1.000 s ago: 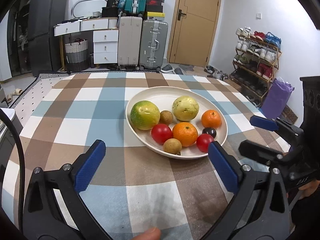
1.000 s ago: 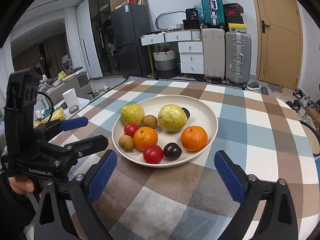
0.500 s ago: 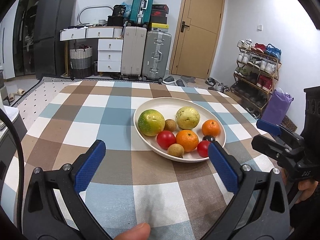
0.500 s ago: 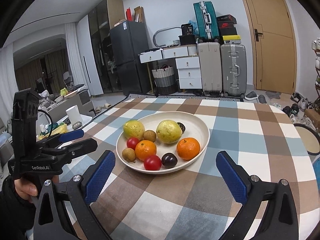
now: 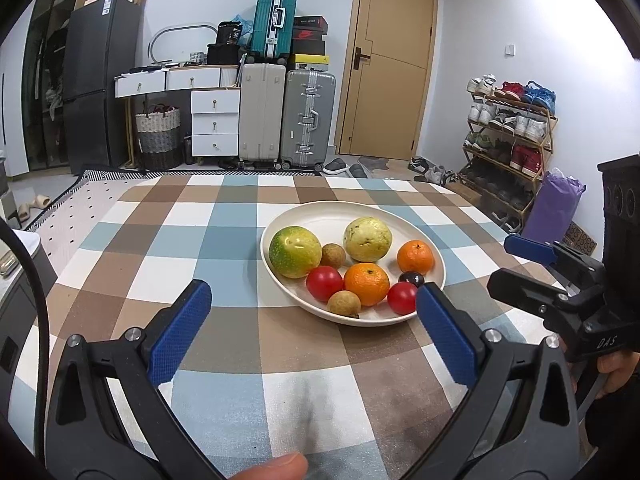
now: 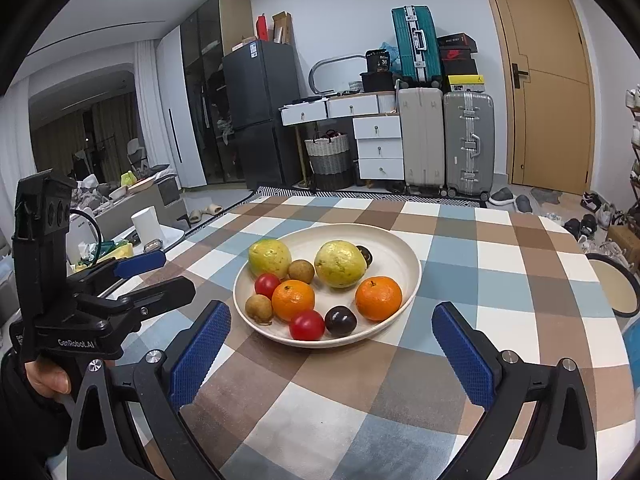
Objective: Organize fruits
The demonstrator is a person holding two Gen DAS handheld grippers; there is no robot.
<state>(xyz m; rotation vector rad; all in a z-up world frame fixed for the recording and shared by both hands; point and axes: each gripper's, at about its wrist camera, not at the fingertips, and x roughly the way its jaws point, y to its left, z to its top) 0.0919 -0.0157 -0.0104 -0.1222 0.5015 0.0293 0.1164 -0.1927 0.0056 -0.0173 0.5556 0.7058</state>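
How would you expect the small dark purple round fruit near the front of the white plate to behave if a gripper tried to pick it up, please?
The small dark purple round fruit looks glossy, so it may slip between the fingers. Being round, it would probably roll if nudged, though the red tomato and orange mandarin beside it and the white plate rim should limit that. Its size suggests it is light.
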